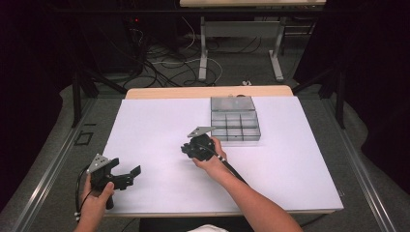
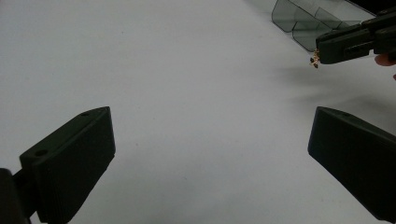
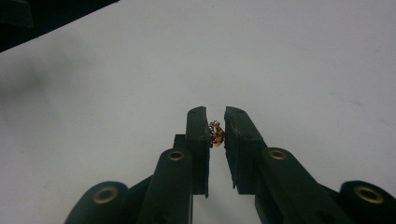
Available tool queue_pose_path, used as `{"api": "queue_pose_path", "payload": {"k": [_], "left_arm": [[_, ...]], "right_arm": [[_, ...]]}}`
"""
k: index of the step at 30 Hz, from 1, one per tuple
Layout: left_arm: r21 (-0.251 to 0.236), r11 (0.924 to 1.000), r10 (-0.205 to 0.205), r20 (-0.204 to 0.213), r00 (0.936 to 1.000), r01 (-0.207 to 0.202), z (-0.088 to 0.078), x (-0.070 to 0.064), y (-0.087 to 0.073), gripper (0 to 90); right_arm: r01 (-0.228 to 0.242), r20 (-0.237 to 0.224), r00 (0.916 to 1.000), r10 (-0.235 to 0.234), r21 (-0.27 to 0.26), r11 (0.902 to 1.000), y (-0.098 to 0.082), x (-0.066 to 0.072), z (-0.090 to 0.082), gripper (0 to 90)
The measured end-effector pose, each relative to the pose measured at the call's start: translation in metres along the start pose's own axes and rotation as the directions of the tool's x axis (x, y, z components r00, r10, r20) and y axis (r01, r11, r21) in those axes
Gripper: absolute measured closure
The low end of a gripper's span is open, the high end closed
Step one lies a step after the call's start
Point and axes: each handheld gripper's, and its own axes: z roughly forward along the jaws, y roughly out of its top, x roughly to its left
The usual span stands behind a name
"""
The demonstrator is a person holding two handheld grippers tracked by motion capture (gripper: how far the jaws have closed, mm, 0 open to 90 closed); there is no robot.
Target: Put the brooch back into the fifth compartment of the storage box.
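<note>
A tiny gold trinket with dark purple stones (image 3: 216, 133) is pinched between the black pads of my right gripper (image 3: 215, 116), which is shut on it above the white table sheet. From above, that right gripper (image 1: 186, 149) hovers near the table's middle, its jaws pointing left. In the left gripper view it enters at the top right (image 2: 320, 53), and the trinket (image 2: 314, 61) dangles from its tip. My left gripper (image 1: 129, 177) rests at the front left corner. Its jaws (image 2: 208, 121) stand wide open with nothing between them.
A clear plastic organizer box (image 1: 235, 124) with several small compartments sits at the back centre-right of the white sheet (image 1: 159, 121); its corner shows as (image 2: 308, 18). Beyond the table stand desk legs and tangled cables on the floor.
</note>
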Motion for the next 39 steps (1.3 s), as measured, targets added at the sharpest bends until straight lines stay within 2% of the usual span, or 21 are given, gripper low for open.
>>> {"api": "queue_pose_path", "payload": {"k": [1,2,3,6,9,18,22,25,26,30,31,32,34,39], "left_arm": [[0.000,1.0000,0.000,0.000,1.0000,0.000,0.000,0.000,0.000,0.8],[0.000,1.0000,0.000,0.000,1.0000,0.000,0.000,0.000,0.000,0.8],[0.001,1.0000,0.001,0.000,1.0000,-0.001,0.000,0.000,0.000,0.8],[0.002,1.0000,0.003,0.001,1.0000,-0.003,0.000,0.000,0.000,0.8],[0.002,1.0000,0.002,0.001,1.0000,-0.002,0.000,0.000,0.000,0.8],[0.002,1.0000,0.002,0.002,1.0000,-0.002,0.001,0.000,0.000,0.8],[0.002,1.0000,0.001,0.003,1.0000,-0.001,0.001,0.000,0.000,0.8],[0.002,1.0000,-0.005,0.004,1.0000,0.005,0.001,0.000,0.000,0.8],[0.002,1.0000,-0.004,0.004,1.0000,0.004,0.001,0.000,0.000,0.8],[0.001,1.0000,-0.007,0.002,1.0000,0.007,0.002,0.000,0.000,0.8],[0.003,1.0000,-0.005,0.002,1.0000,0.005,0.002,0.000,0.000,0.8],[0.003,1.0000,-0.005,0.003,1.0000,0.005,0.002,0.000,0.000,0.8],[0.003,1.0000,-0.007,0.003,1.0000,0.007,0.002,0.000,0.000,0.8],[0.004,1.0000,-0.009,0.003,1.0000,0.009,0.002,0.000,0.000,0.8]], "right_arm": [[-0.003,0.003,1.0000,0.003,-0.007,1.0000,0.000,-0.002,0.000,80.2],[-0.006,0.005,1.0000,0.006,0.017,0.9998,0.001,-0.004,-0.003,80.2],[-0.009,0.012,0.9999,0.009,-0.008,0.9999,0.001,-0.006,-0.002,80.2],[-0.025,0.020,0.9995,0.025,0.013,0.9996,0.002,-0.011,-0.006,80.2],[-0.029,0.035,0.9989,0.030,-0.018,0.9994,0.002,-0.016,-0.007,80.2],[-0.037,0.063,0.9973,0.037,-0.011,0.9993,0.004,-0.029,-0.015,80.2],[-0.056,0.074,0.9957,0.055,0.000,0.9985,0.005,-0.036,-0.020,80.2],[-0.063,0.084,0.9943,0.065,-0.030,0.9976,0.004,-0.040,-0.022,80.2],[-0.063,0.087,0.9941,0.064,-0.013,0.9979,0.004,-0.042,-0.024,80.2],[-0.066,0.103,0.9924,0.067,-0.019,0.9977,0.004,-0.048,-0.027,80.2],[-0.062,0.112,0.9919,0.061,0.004,0.9981,0.005,-0.051,-0.031,80.2],[-0.062,0.112,0.9919,0.061,0.004,0.9981,0.005,-0.051,-0.031,80.2],[-0.079,0.120,0.9895,0.081,-0.024,0.9966,0.004,-0.055,-0.033,80.2],[-0.081,0.140,0.9866,0.083,-0.017,0.9966,0.003,-0.062,-0.039,80.2]]}}
